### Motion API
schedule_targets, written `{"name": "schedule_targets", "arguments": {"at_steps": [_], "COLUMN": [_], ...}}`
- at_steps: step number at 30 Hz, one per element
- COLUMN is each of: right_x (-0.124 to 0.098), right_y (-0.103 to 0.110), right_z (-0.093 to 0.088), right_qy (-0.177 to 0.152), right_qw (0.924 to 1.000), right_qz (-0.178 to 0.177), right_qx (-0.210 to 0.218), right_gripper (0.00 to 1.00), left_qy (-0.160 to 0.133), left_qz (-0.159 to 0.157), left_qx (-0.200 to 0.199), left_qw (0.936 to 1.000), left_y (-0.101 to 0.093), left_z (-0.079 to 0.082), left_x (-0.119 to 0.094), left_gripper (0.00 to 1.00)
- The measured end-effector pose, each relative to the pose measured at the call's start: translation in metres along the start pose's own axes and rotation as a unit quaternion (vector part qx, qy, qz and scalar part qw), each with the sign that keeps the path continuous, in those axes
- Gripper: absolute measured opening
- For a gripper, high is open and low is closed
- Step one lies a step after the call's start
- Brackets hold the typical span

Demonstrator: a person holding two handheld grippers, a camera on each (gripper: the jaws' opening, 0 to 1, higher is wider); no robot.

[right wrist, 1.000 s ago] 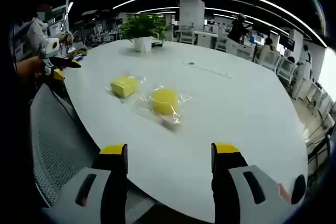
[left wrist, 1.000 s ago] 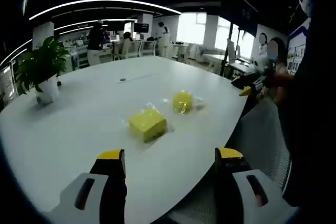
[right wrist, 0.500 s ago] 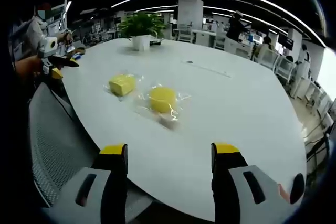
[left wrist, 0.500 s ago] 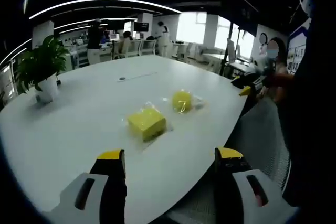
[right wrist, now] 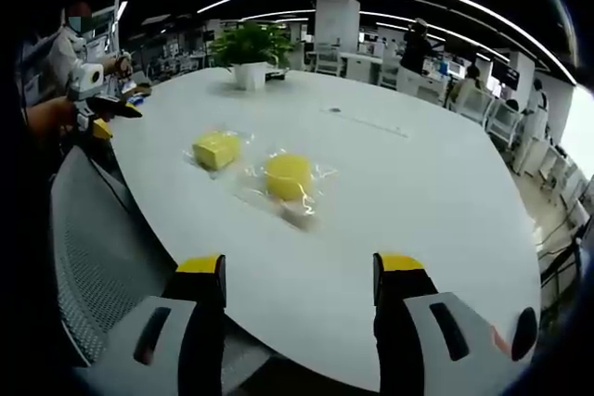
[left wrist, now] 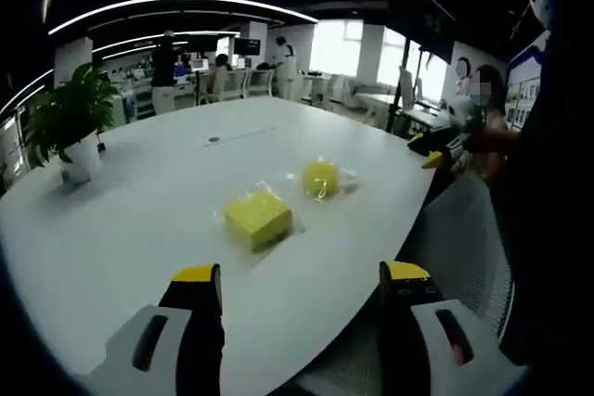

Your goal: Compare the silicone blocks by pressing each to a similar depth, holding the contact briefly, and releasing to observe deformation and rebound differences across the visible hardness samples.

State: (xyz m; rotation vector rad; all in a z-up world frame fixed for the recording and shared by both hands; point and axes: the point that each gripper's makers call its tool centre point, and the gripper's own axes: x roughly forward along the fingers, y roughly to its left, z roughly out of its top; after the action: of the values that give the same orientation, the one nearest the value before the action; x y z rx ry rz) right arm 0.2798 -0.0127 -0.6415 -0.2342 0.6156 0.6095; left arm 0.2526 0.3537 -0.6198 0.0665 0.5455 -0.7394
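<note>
Two yellow silicone samples in clear wrap lie on a large white table (left wrist: 139, 220). In the left gripper view a square block (left wrist: 258, 220) is nearer and a round block (left wrist: 321, 178) lies beyond it. In the right gripper view the round block (right wrist: 289, 176) is nearer and the square block (right wrist: 217, 149) sits further left. My left gripper (left wrist: 302, 287) is open, well short of the square block. My right gripper (right wrist: 299, 280) is open too, above the table edge, short of the round block. The other gripper (left wrist: 436, 148) appears at the right of the left gripper view, and the other gripper (right wrist: 97, 113) at the left of the right gripper view.
A potted plant (left wrist: 70, 122) stands on the table's far side, also the potted plant (right wrist: 251, 51). A grey mesh chair (right wrist: 102, 248) sits at the table edge between the grippers. Desks and people fill the office behind.
Both views have shifted only slightly. The blocks lie as before and both grippers remain open.
</note>
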Motion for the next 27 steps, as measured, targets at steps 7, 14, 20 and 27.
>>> {"name": "schedule_targets", "arguments": {"at_steps": [7, 14, 20, 27], "right_x": [-0.0017, -0.0029, -0.0032, -0.003], "right_y": [-0.0002, 0.0003, 0.001, 0.0019], "right_z": [-0.0007, -0.0017, -0.0016, -0.0021], "right_qy": [0.0, -0.002, -0.003, 0.0], "right_qw": [1.0, 1.0, 1.0, 1.0], "right_qz": [-0.002, -0.003, -0.003, -0.002], "right_qx": [0.001, 0.002, 0.004, 0.002], "right_gripper": [0.59, 0.59, 0.59, 0.58], "left_qy": [0.0, 0.002, 0.001, 0.001], "left_qz": [-0.002, -0.004, -0.003, -0.001], "left_qx": [0.0, -0.001, -0.003, -0.004], "left_qw": [1.0, 1.0, 1.0, 1.0], "left_y": [-0.0016, -0.0028, -0.0021, -0.0009], "left_z": [-0.0001, -0.0018, -0.0025, -0.0023], "left_x": [0.0008, 0.0015, 0.0018, 0.002], "left_gripper": [0.68, 0.68, 0.68, 0.68]}}
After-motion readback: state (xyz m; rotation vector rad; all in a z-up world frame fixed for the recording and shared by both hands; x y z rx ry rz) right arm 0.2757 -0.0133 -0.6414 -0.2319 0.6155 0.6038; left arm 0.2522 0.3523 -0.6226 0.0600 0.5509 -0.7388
